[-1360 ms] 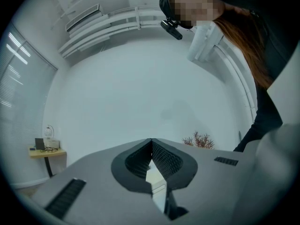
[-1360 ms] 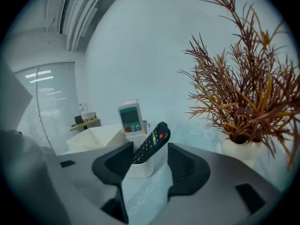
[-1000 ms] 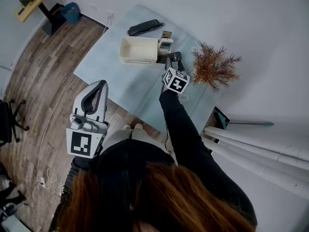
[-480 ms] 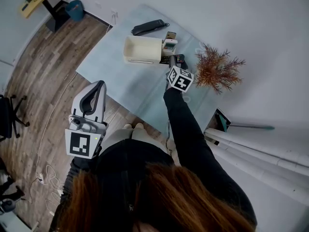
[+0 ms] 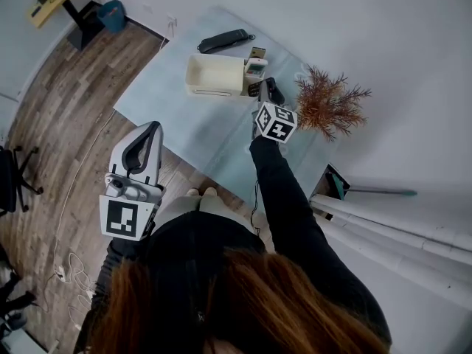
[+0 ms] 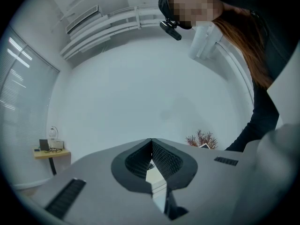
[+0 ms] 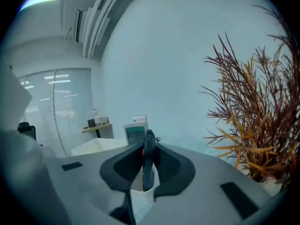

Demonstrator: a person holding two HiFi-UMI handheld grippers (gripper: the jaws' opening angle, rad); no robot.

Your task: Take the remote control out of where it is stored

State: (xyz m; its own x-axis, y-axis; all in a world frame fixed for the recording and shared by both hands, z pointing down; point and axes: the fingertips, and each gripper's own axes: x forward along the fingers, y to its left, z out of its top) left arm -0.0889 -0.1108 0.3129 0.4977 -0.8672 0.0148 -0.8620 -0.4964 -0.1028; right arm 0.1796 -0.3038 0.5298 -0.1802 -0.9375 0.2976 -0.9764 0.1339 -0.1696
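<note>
My right gripper (image 5: 265,96) is shut on a black remote control (image 5: 273,90) beside the white storage box (image 5: 212,75); its jaws have just been closing. In the right gripper view the black remote (image 7: 148,159) stands edge-on between the pads, over a small white holder (image 7: 140,194). A white remote with a screen (image 7: 135,132) stands behind it, still in the holder (image 5: 254,68). My left gripper (image 5: 152,130) hangs off the table's near edge, shut with nothing in it (image 6: 151,144).
A dried orange-brown plant (image 5: 329,102) stands close to the right of the right gripper, large in that gripper's view (image 7: 255,121). A long black object (image 5: 224,40) lies at the table's far edge. The pale table top (image 5: 166,98) spreads to the left of the box.
The right gripper has closed on the black remote and risen a little. The remote, which lay flat beside the box, now tilts up in the jaws. The left gripper has stayed put.
</note>
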